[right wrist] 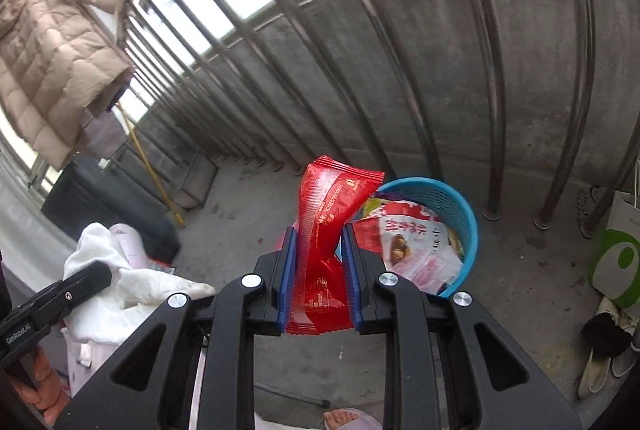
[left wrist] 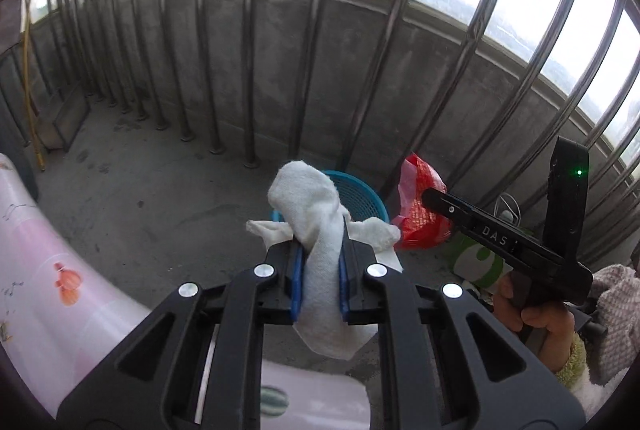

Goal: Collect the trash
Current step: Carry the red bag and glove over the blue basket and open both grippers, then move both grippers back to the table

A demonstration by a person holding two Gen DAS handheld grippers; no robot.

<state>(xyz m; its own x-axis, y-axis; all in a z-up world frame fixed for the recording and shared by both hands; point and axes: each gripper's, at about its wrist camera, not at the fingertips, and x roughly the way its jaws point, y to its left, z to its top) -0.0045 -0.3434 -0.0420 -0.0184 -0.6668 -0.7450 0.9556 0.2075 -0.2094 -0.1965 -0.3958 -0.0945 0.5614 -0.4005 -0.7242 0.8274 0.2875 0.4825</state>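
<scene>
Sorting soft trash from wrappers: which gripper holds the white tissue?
The left gripper: crumpled white tissue is clamped between its blue pads. The right gripper holds a red wrapper.

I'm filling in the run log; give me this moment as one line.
left gripper: shut on tissue | right gripper: shut on red wrapper | blue bin: ahead, holds wrappers | drop: not yet

Both tongs, the left tongs (left wrist: pixel 320 270) and the right tongs (right wrist: pixel 320 270), are black plastic frames with triangular cut-outs, round silver screws at the joints and blue pads lining the fingers. The right one's side arm, seen in the left view, carries white letters "DAS" and a green light above them. The person's right hand (left wrist: pixel 532 314) emerges from a fuzzy yellow-green cuff under a white knitted sleeve (left wrist: pixel 616 314).
</scene>
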